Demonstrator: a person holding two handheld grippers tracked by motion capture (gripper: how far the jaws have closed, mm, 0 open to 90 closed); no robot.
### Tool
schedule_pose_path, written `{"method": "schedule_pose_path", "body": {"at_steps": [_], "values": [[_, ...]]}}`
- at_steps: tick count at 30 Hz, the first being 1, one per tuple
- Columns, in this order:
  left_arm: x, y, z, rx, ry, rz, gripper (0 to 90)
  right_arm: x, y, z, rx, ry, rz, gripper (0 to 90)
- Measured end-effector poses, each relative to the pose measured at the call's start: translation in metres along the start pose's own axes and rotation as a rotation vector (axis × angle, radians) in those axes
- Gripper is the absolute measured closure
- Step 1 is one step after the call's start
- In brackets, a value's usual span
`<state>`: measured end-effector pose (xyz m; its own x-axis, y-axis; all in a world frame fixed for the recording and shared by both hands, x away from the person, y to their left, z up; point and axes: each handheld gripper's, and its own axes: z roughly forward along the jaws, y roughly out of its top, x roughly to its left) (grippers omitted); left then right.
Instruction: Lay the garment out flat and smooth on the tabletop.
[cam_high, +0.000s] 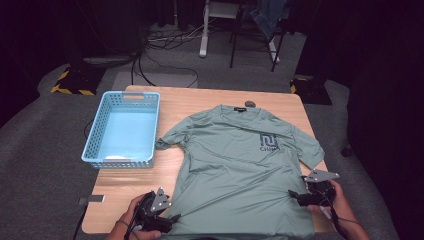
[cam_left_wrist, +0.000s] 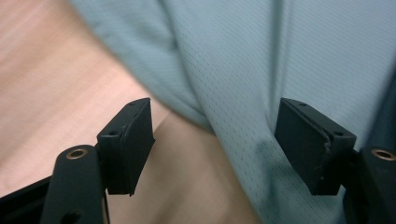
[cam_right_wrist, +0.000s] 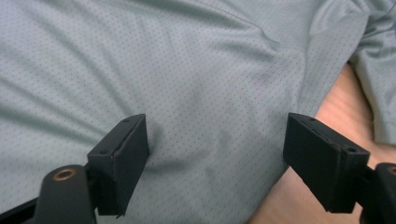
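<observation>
A sage-green T-shirt (cam_high: 240, 165) with a dark chest logo lies flat, front up, on the wooden table (cam_high: 130, 185). My left gripper (cam_high: 176, 218) is at the shirt's lower left side, near the table's front edge. In the left gripper view its jaws (cam_left_wrist: 215, 140) stand open over the shirt's side edge (cam_left_wrist: 280, 56) and bare wood (cam_left_wrist: 56, 70). My right gripper (cam_high: 292, 195) is at the shirt's right side, below the sleeve. In the right gripper view its jaws (cam_right_wrist: 217, 154) stand open over the cloth (cam_right_wrist: 163, 60), with wood (cam_right_wrist: 336, 107) at the right. Nothing is pinched.
A light blue plastic basket (cam_high: 92, 135) stands at the table's left, close to the shirt's left sleeve. A small dark object (cam_high: 250, 104) lies by the collar near the far edge. Chair and desk legs and cables are on the floor beyond.
</observation>
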<state>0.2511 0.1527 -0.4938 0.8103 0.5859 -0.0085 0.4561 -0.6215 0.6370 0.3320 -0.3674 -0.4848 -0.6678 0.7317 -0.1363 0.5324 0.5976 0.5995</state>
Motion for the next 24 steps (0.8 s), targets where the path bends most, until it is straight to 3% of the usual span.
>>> {"method": "schedule_pose_path", "body": {"at_steps": [2,5,9,11,13,14,16,20,22,24], "values": [[-0.005,0.003,-0.002,0.027,0.0,0.039,27.9,0.005,-0.003,-0.004,0.012,0.005,-0.017,22.7],[-0.005,0.018,-0.002,0.017,0.006,0.087,23.8,0.011,-0.003,-0.01,0.034,0.017,-0.056,22.1],[0.014,0.051,0.012,-0.036,0.028,0.072,24.4,0.002,0.01,-0.013,-0.057,0.003,0.026,24.0],[0.029,0.068,0.029,-0.044,0.066,0.065,24.7,-0.003,0.018,-0.008,-0.071,-0.03,0.034,24.1],[0.039,0.075,0.042,-0.021,0.109,0.072,25.0,-0.01,0.025,0.001,-0.078,-0.028,0.07,24.3],[0.047,0.078,0.05,-0.004,0.12,0.049,25.1,-0.013,0.027,0.004,-0.081,-0.028,0.081,24.7],[0.058,0.08,0.061,0.012,0.115,0.003,25.9,-0.018,0.031,0.012,-0.077,-0.033,0.096,25.4],[0.063,0.071,0.06,-0.027,0.083,-0.039,24.2,-0.022,0.029,0.024,-0.057,-0.026,0.11,25.1],[0.061,0.063,0.056,-0.042,0.067,-0.049,24.3,-0.022,0.024,0.027,-0.038,-0.038,0.102,24.2],[0.055,0.057,0.049,-0.033,0.067,-0.028,24.3,-0.022,0.02,0.024,-0.038,-0.031,0.113,23.3]]}}
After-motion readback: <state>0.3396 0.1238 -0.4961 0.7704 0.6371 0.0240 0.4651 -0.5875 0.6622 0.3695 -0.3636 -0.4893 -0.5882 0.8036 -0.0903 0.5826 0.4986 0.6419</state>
